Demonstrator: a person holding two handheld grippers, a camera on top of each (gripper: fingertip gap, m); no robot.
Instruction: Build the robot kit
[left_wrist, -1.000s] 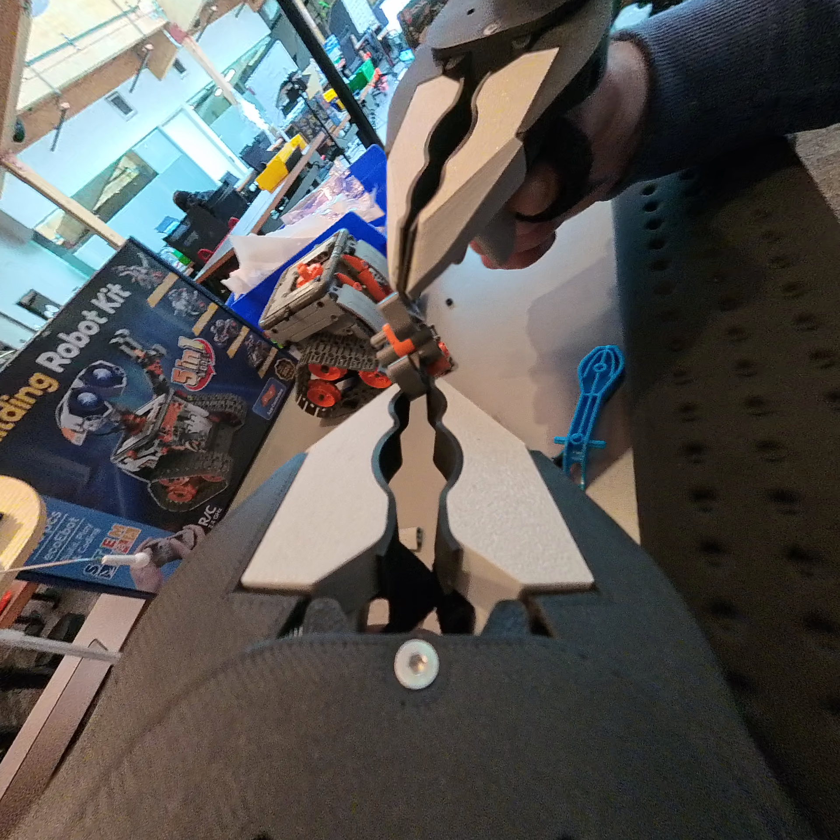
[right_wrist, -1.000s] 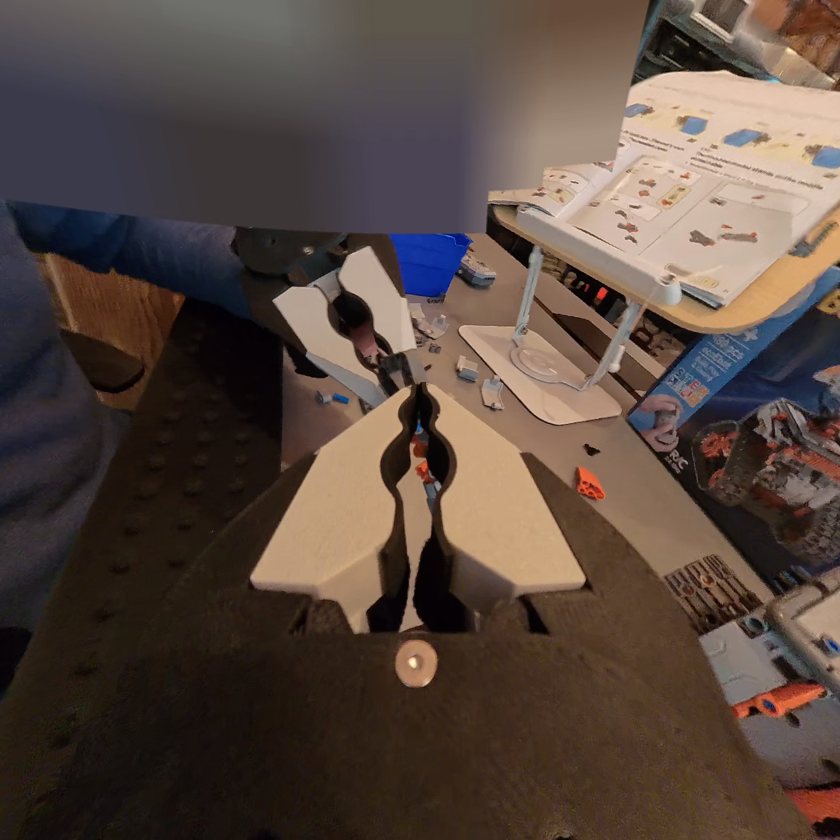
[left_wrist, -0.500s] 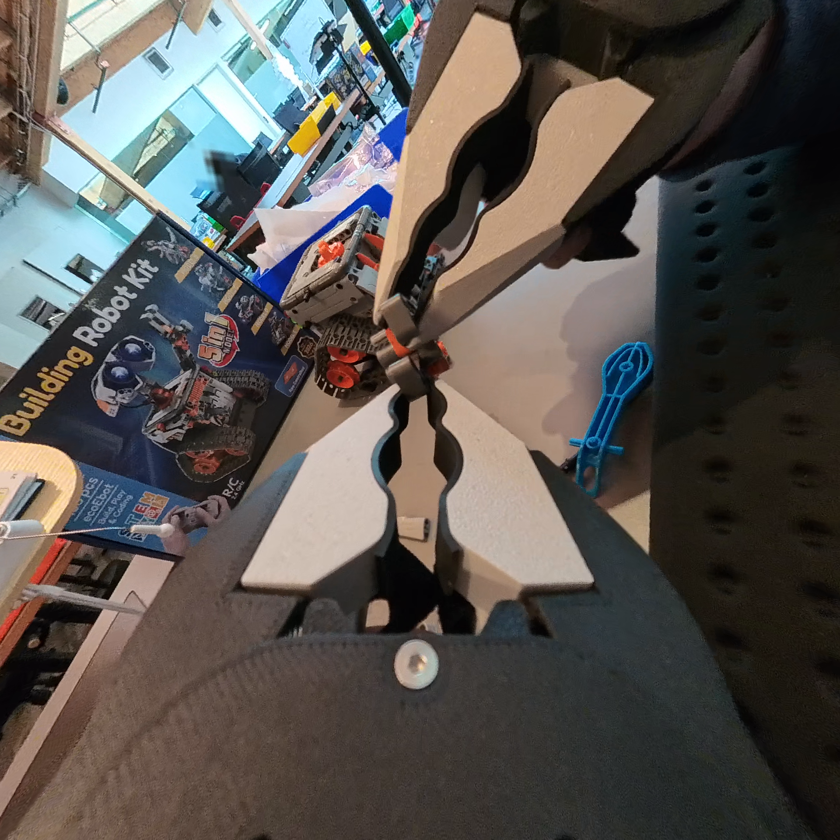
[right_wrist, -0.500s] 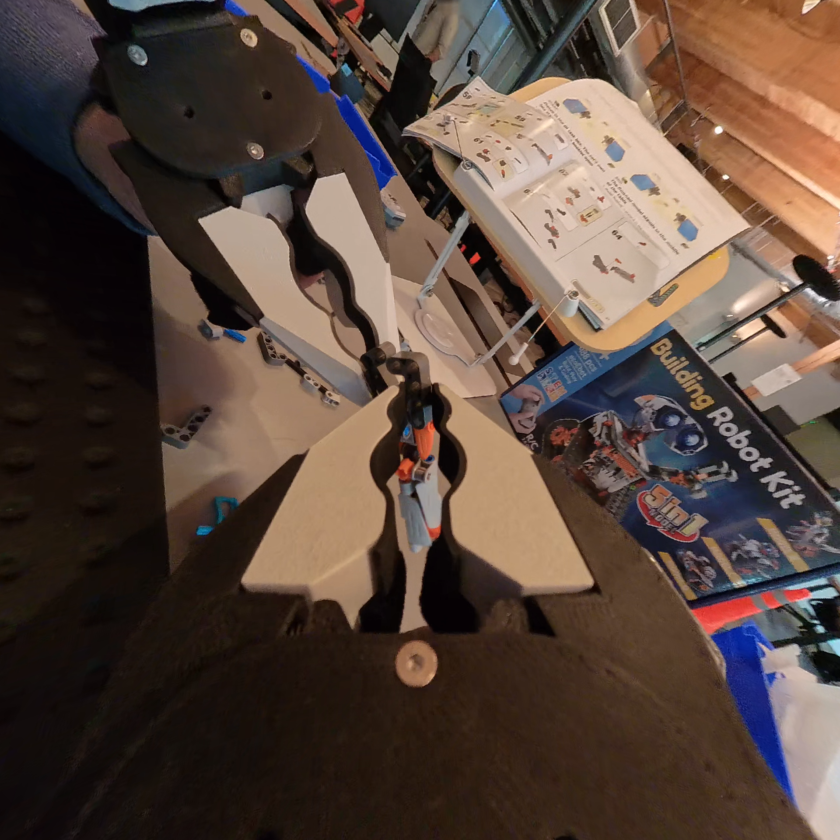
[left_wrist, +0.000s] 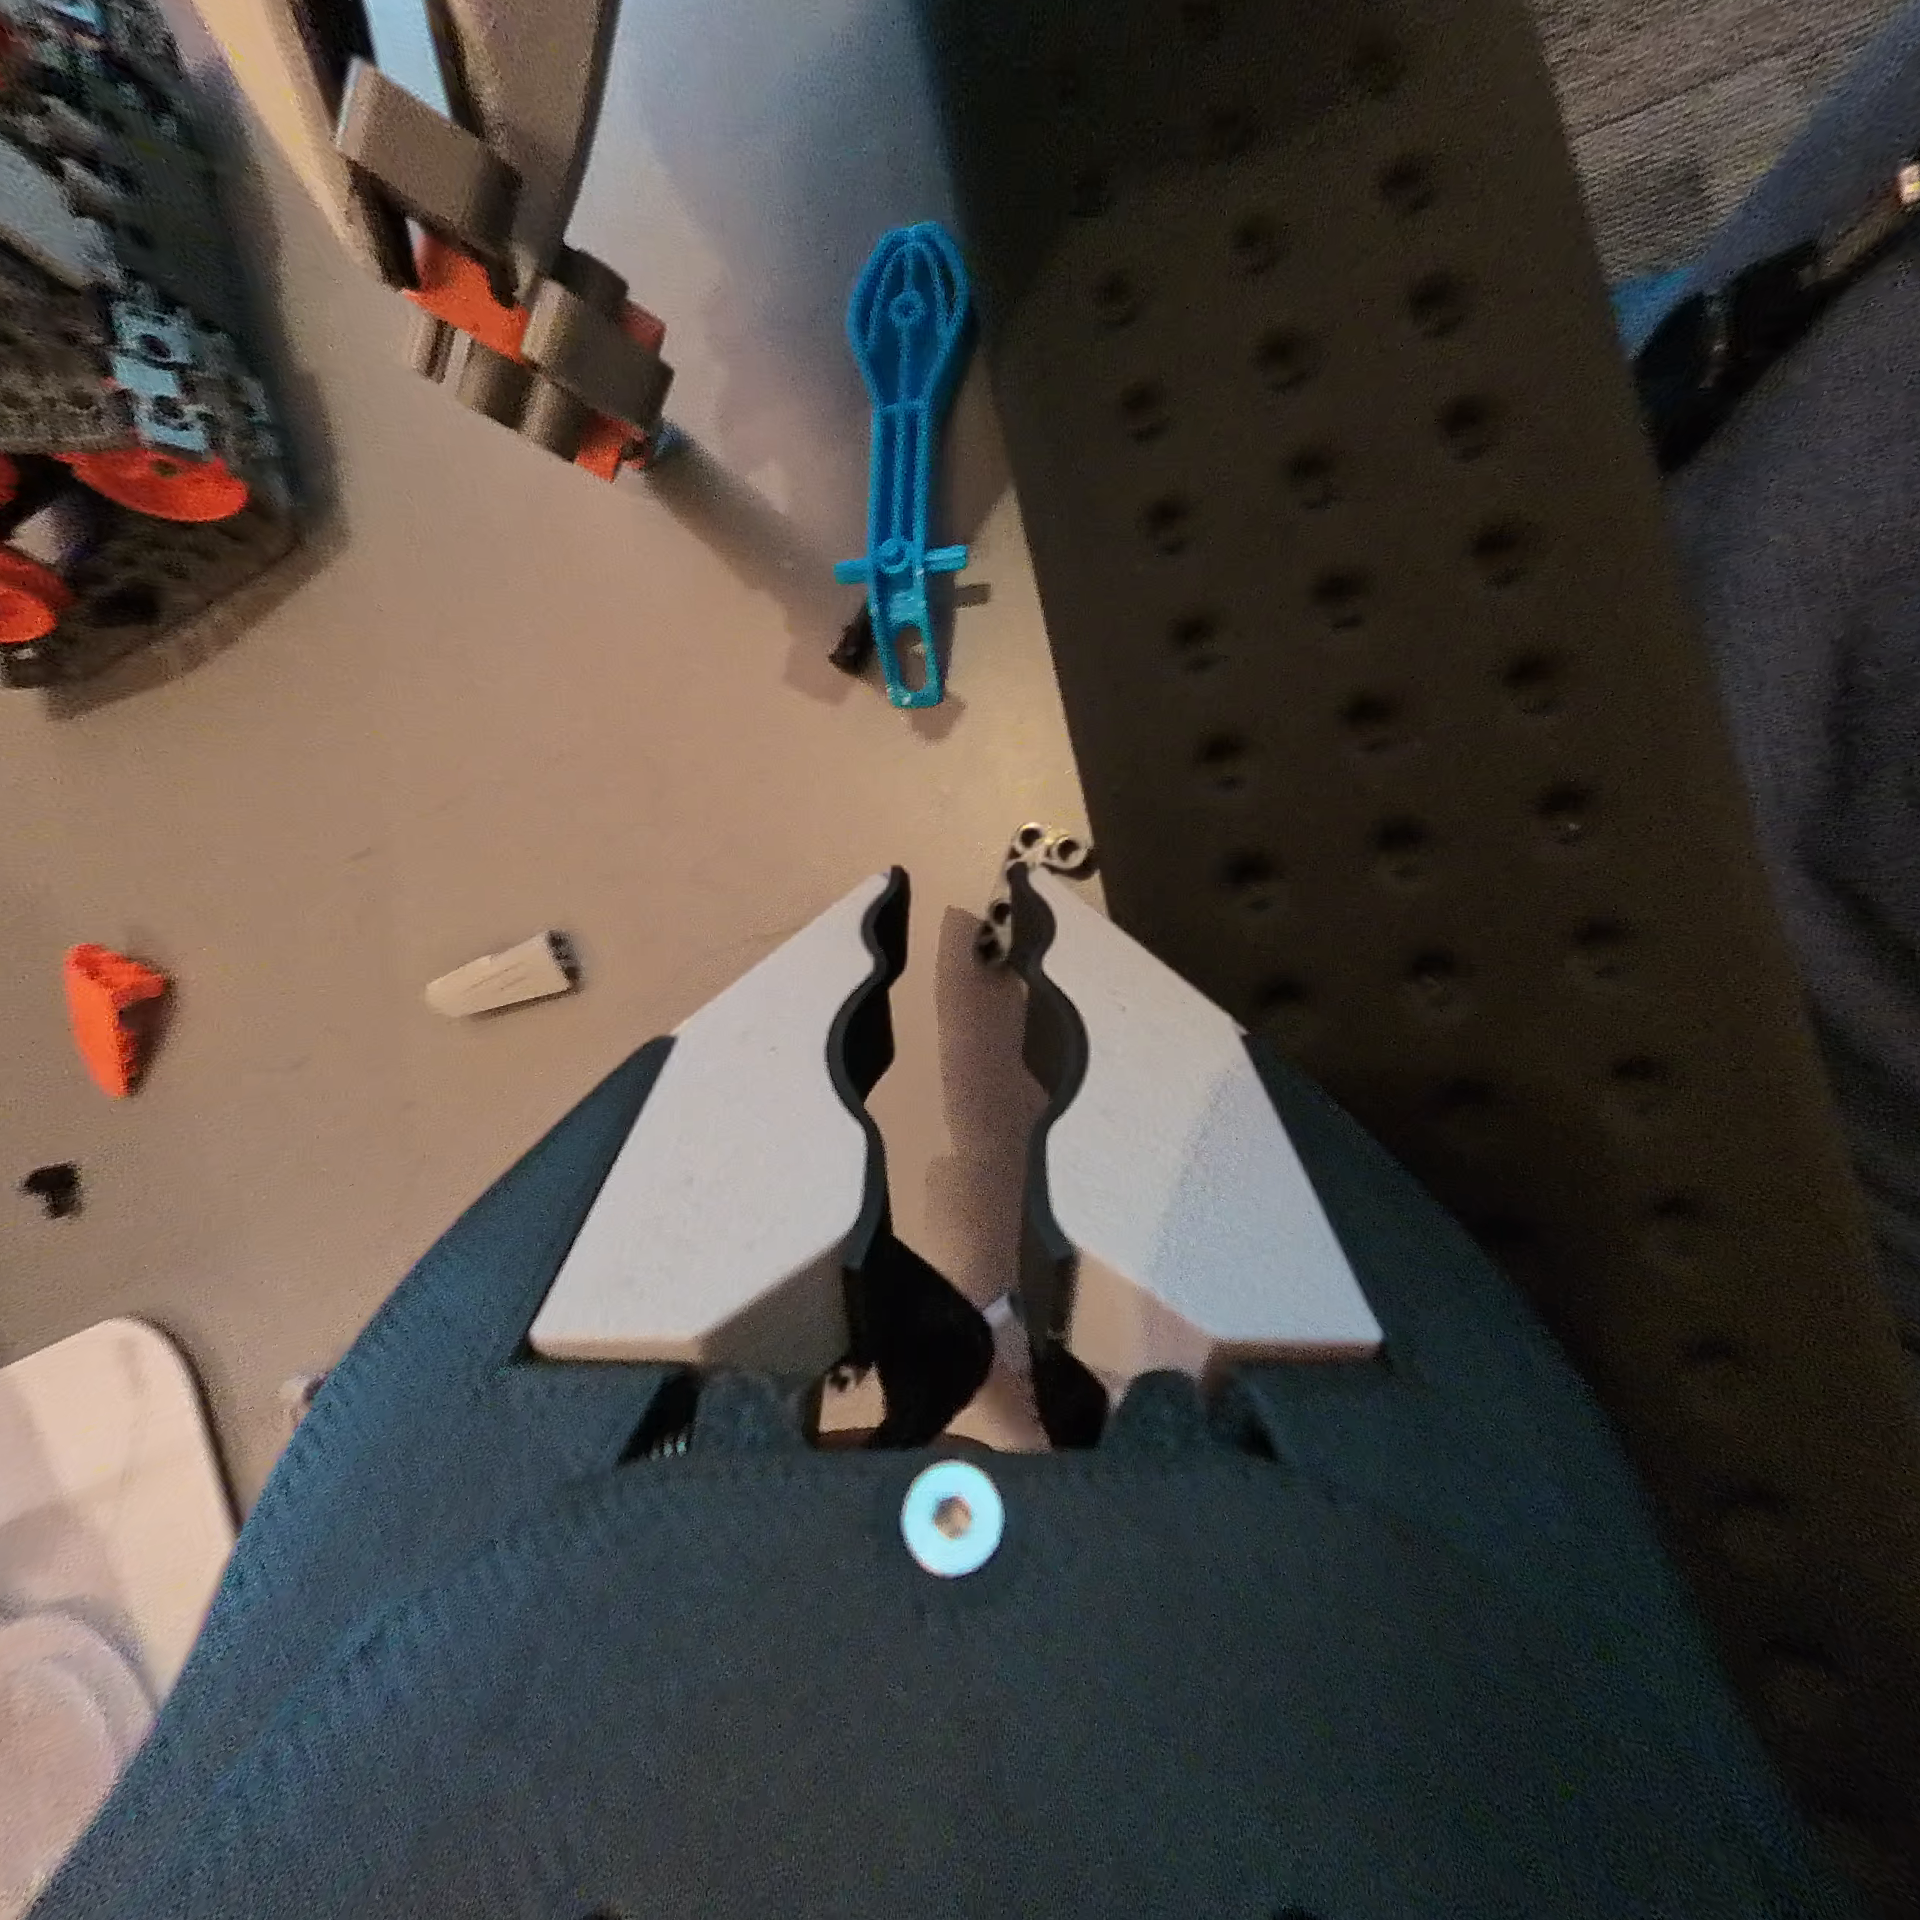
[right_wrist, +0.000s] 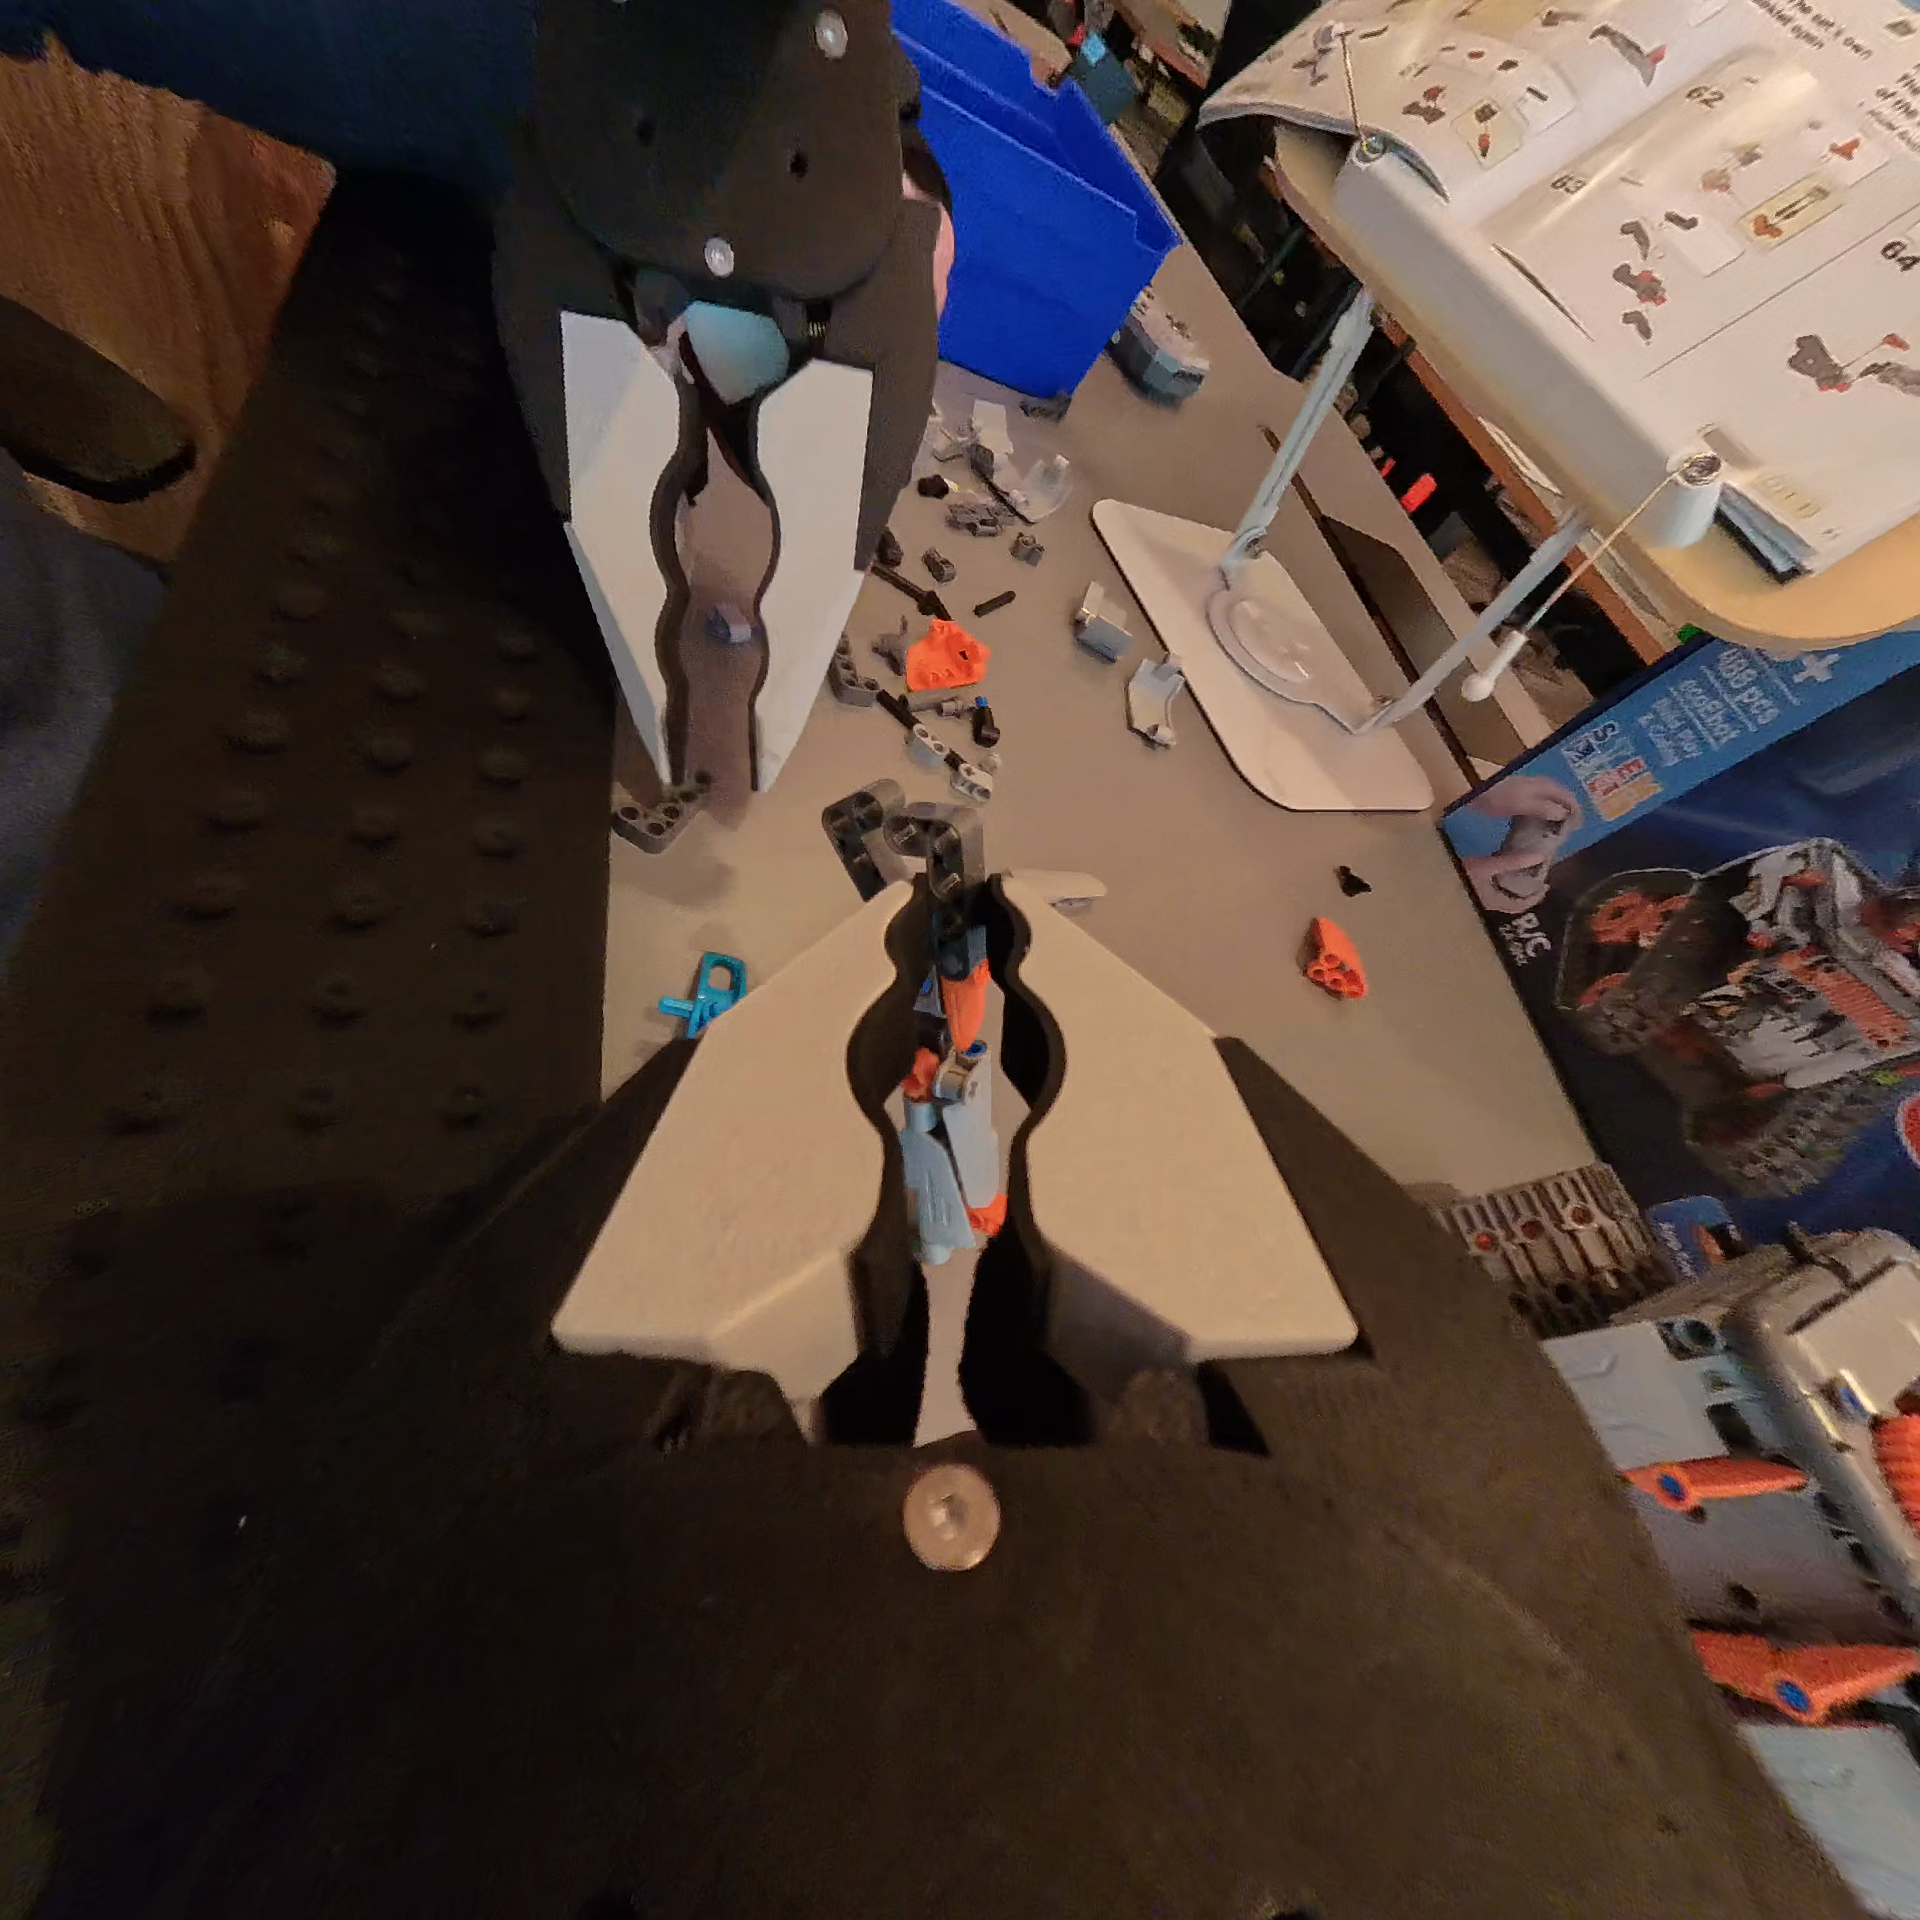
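My left gripper (left_wrist: 961, 883) is open and empty, pointing down at the grey table (left_wrist: 520, 779). A small grey holed beam (left_wrist: 1042, 847) lies at its right fingertip, partly hidden by it. In the right wrist view the left gripper (right_wrist: 717, 774) hangs just over that beam (right_wrist: 657, 818). My right gripper (right_wrist: 951, 883) is shut on a grey and orange brick assembly (right_wrist: 951, 1101), held above the table. In the left wrist view the right gripper's fingers (left_wrist: 499, 104) show at top left with the assembly (left_wrist: 540, 343).
A blue plastic tool (left_wrist: 904, 457) lies by a black studded mat (left_wrist: 1351, 623). A tracked robot model (left_wrist: 114, 416), an orange piece (left_wrist: 109, 1013) and a light grey piece (left_wrist: 504, 971) lie left. A booklet stand (right_wrist: 1278, 665), blue bin (right_wrist: 1018, 229), kit box (right_wrist: 1714, 935) and loose parts (right_wrist: 940, 660) lie beyond. One gripper's finger ends stand about 11 cm off the other's. About 11 cm separates my left fingertips from the light grey piece (left_wrist: 504, 971).
My left gripper has let go of the assembly, opened, and swung down to the table by the grey beam. My right gripper still holds the assembly.
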